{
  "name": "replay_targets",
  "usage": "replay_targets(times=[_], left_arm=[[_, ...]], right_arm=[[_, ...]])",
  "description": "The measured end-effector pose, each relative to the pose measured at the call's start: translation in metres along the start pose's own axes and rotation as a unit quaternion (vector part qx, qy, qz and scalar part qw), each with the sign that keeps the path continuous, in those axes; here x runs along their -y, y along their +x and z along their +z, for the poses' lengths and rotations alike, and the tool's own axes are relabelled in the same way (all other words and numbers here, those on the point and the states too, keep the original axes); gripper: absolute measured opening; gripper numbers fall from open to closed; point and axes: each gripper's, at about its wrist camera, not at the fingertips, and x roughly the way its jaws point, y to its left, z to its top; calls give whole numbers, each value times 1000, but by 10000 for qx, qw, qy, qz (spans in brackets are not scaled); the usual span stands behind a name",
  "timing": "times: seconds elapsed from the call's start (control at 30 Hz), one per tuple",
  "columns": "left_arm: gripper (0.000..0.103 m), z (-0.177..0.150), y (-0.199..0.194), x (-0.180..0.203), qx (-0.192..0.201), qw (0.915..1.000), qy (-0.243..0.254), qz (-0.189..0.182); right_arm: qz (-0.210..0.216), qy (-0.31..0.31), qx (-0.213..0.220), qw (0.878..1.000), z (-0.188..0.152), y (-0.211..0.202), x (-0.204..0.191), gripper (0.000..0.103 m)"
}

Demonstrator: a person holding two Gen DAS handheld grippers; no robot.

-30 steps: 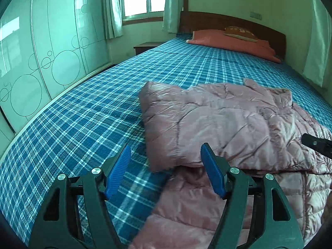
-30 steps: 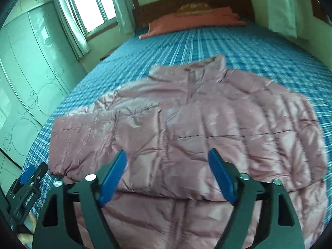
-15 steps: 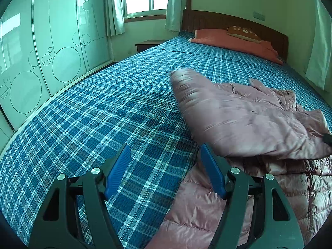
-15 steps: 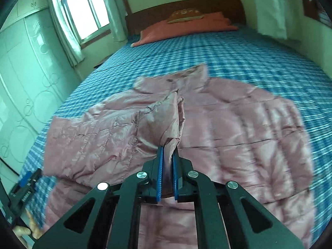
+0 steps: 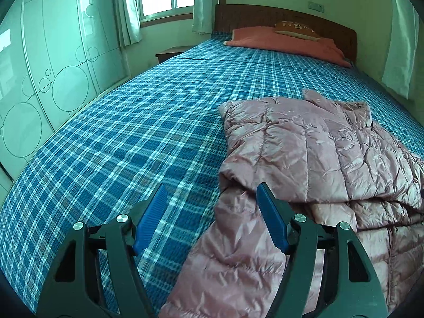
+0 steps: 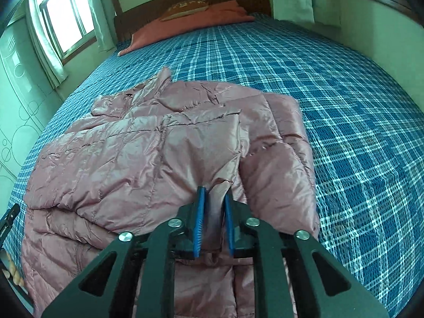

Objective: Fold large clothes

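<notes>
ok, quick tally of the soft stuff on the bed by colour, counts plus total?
Pink: 1, the puffer jacket
Orange-red: 1, the long pillow at the headboard
Brown: 1, the small cushion on top of that pillow
Blue plaid: 1, the bedspread
Total: 4
</notes>
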Motion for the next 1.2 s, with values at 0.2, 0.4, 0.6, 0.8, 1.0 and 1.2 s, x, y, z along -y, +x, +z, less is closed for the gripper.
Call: replay_targets(times=[0.2,0.4,0.6,0.8,1.0,1.2], left_arm=[[70,22,24,20,72,9997,207,93],[71,19,71,27,-559,9971,424,293],[71,34,53,16,-359,9989,174,229],[71,53,61,26,-117,9999,53,105],[73,45,99,26,-685,9975,48,174],[73,40,73,10,-433,9987,-202,162]], right_arm=[[60,-63,308,9995,15,-8,-22,42],[-108,-447,-184,9988,0,43,-37,42],[-110,-423,103,9990,20,23,-45,42],[-172,-534,12,9984,38,52,-58,42],[-293,-701,-132,9970,30,68,-60,45],[-415,-653,-69,9970,1,39,-54,53]])
